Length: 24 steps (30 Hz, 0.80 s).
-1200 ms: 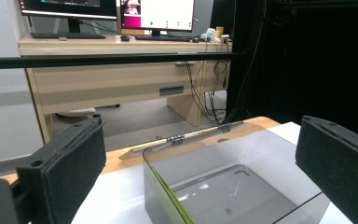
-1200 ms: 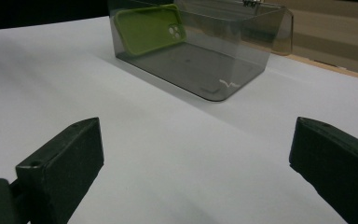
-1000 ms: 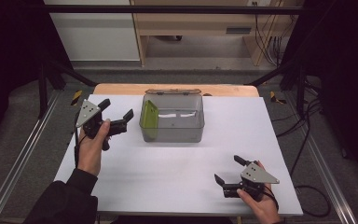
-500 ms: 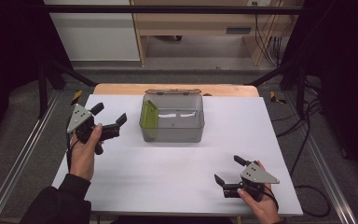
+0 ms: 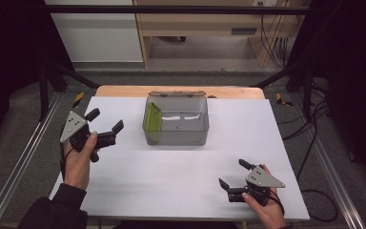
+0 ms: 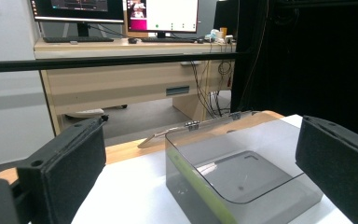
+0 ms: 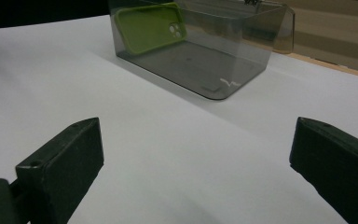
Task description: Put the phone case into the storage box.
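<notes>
Fingers of both grippers stand wide apart, nothing between them: the left gripper (image 5: 106, 125) is held off the table at the left, jaws pointing toward the box; the right gripper (image 5: 232, 174) sits low near the front right edge of the white table (image 5: 171, 191), jaws also parted and empty. Object of interest: a green phone case (image 5: 152, 119) inside the clear grey box (image 5: 176, 138), which stands at mid-table toward the far side with its hinged lid (image 5: 176, 93) thrown open behind it. The case stands on edge, leaning against the box's left end wall, long axis running roughly front-to-back along that wall, tilted rather than flat; the right gripper view shows its camera cut-out (image 7: 175, 30) and its broad face against the wall. Key relation: the case lies to the right of and slightly beyond the left gripper, just across the box wall, while the right gripper is well apart, on the far side of the box floor from it. Left hand judged clearly nearer. Judgement: a grasp would have to come from above over the rim, jaws set across the thin dimension of the case, since the wall blocks a sideways approach. Risk: case sliding flat on the smooth box floor if nudged.
</notes>
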{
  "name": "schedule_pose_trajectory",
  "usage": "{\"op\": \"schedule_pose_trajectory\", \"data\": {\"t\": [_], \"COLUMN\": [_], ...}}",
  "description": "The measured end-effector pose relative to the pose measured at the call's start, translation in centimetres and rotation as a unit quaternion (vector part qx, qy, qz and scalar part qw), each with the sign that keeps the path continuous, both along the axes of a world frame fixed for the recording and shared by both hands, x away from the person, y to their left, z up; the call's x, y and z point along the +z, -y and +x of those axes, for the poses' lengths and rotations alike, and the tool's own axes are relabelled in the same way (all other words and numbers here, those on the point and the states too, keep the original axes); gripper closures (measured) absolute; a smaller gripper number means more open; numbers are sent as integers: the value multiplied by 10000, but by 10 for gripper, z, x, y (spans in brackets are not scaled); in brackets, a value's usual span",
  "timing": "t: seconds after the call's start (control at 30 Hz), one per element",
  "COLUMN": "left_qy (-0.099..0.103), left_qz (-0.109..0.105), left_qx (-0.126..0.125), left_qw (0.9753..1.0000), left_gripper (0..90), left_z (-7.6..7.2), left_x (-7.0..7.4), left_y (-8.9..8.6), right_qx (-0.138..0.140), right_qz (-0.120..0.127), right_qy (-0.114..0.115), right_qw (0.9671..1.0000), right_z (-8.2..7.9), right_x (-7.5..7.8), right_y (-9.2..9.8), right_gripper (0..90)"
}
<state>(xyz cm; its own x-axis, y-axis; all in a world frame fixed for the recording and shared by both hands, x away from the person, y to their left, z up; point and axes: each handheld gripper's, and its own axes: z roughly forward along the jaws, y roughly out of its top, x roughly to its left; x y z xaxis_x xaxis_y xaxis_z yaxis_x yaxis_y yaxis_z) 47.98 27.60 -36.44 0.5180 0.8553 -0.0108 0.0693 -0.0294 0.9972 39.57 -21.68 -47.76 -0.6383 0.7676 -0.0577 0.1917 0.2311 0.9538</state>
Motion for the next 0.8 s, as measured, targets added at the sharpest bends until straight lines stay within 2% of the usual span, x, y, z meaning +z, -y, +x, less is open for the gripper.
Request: {"op": "schedule_pose_trajectory", "data": {"t": [0.5, 0.63, 0.8], "left_qy": [87, 91, 51], "left_qz": [-30, 32, -7], "left_qx": [-10, -3, -13], "left_qw": [10000, 10000, 10000], "left_gripper": [14, 14, 14], "left_z": [-19, -24, -28], "left_x": [-10, -15, -24], "left_y": [-10, -10, -12], "right_qx": [27, 29, 32], "right_qz": [8, 10, 14], "right_qy": [-5, -5, -12], "right_qw": [10000, 10000, 10000], "right_z": [0, 0, 0], "right_x": [0, 0, 0], "right_y": [0, -1, -1], "right_gripper": [28, 28, 28]}}
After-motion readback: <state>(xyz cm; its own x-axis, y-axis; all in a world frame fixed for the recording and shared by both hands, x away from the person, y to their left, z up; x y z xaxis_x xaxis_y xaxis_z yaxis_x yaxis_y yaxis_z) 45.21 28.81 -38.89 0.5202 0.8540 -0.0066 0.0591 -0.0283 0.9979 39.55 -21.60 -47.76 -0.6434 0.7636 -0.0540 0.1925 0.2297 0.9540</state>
